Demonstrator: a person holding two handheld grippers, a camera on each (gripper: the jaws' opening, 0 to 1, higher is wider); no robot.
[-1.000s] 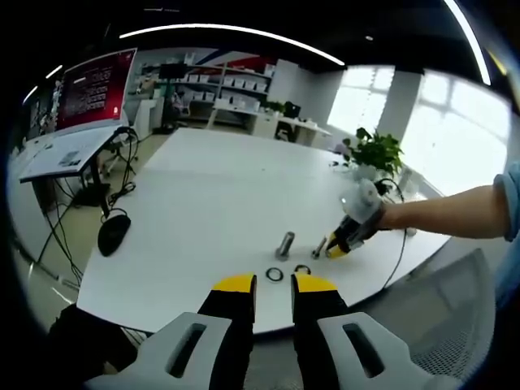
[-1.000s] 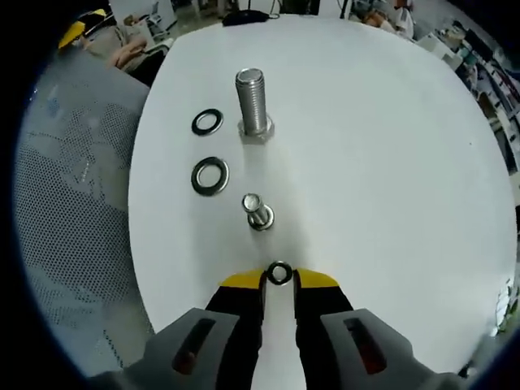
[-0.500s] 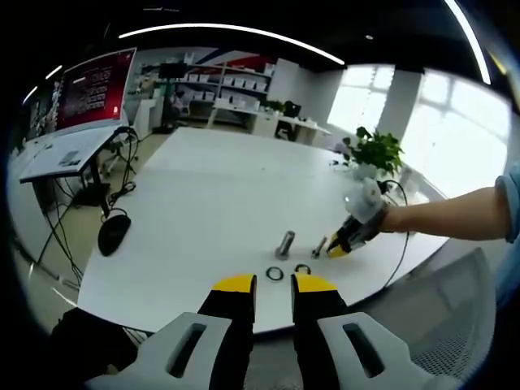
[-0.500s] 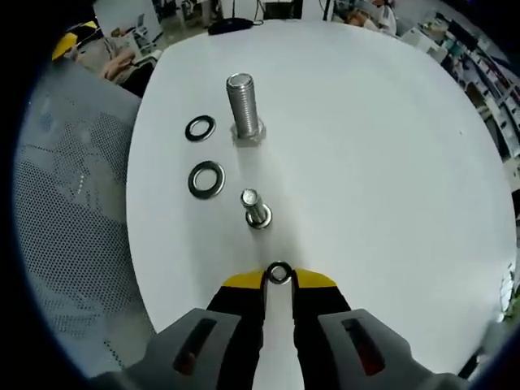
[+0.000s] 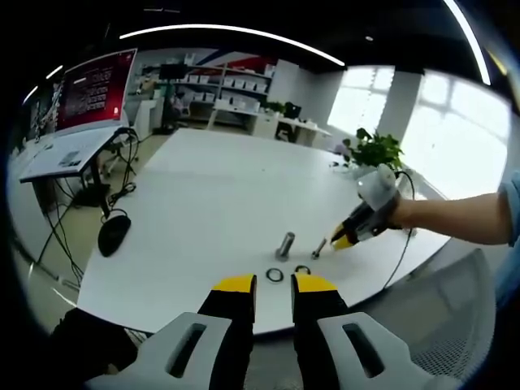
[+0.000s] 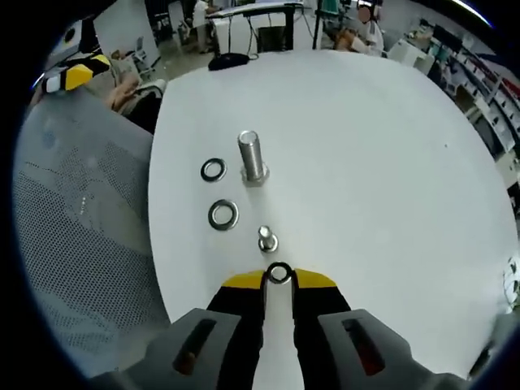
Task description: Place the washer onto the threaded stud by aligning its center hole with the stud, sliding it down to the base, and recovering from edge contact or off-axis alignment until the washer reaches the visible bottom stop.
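Right gripper (image 6: pixel 279 280) lifted, washer (image 6: pixel 279 273) between jaws

You face a white table (image 5: pixel 219 187) in a bright office: windows (image 5: pixel 455 138) on your right, a potted plant (image 5: pixel 375 152), shelving (image 5: pixel 219 85) behind, a red screen (image 5: pixel 96 85) left, ceiling strip light (image 5: pixel 236 32).

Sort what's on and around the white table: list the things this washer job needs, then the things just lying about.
For the job:
- small washer pinched in the right gripper
- small stud
- large stud
- two loose washers

Lying about:
- potted plant
- mesh chair
- left gripper, held off the table
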